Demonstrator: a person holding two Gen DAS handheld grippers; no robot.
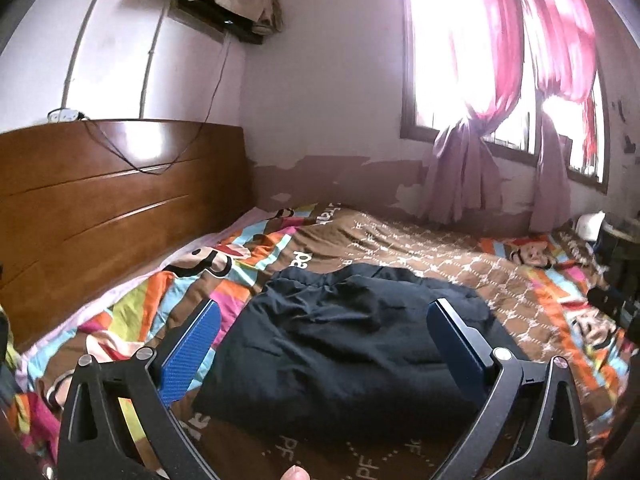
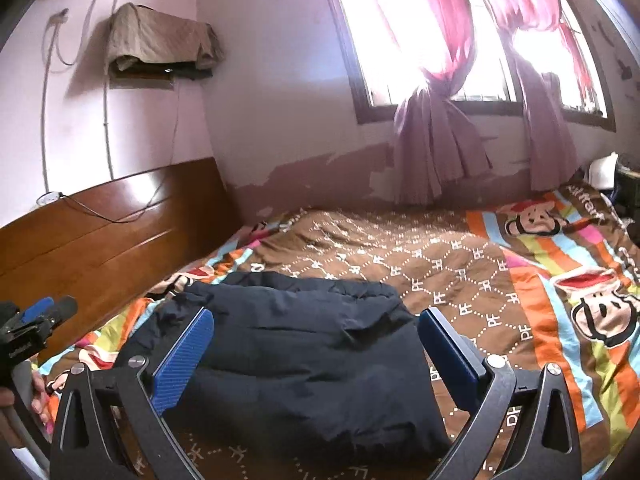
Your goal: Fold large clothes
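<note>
A dark navy padded garment (image 1: 344,344) lies folded into a thick bundle on the bed; it also shows in the right wrist view (image 2: 304,356). My left gripper (image 1: 324,316) is open, its blue pads spread on either side of the bundle, above it and holding nothing. My right gripper (image 2: 316,320) is open the same way over the bundle, empty. The left gripper (image 2: 38,316) also appears at the left edge of the right wrist view. The garment's sleeves are hidden inside the fold.
The bed is covered by a brown and striped cartoon quilt (image 2: 460,264). A wooden headboard (image 1: 100,192) stands at the left. Window with pink curtains (image 1: 500,60) behind the bed. Dark items (image 1: 616,264) sit at the bed's right end.
</note>
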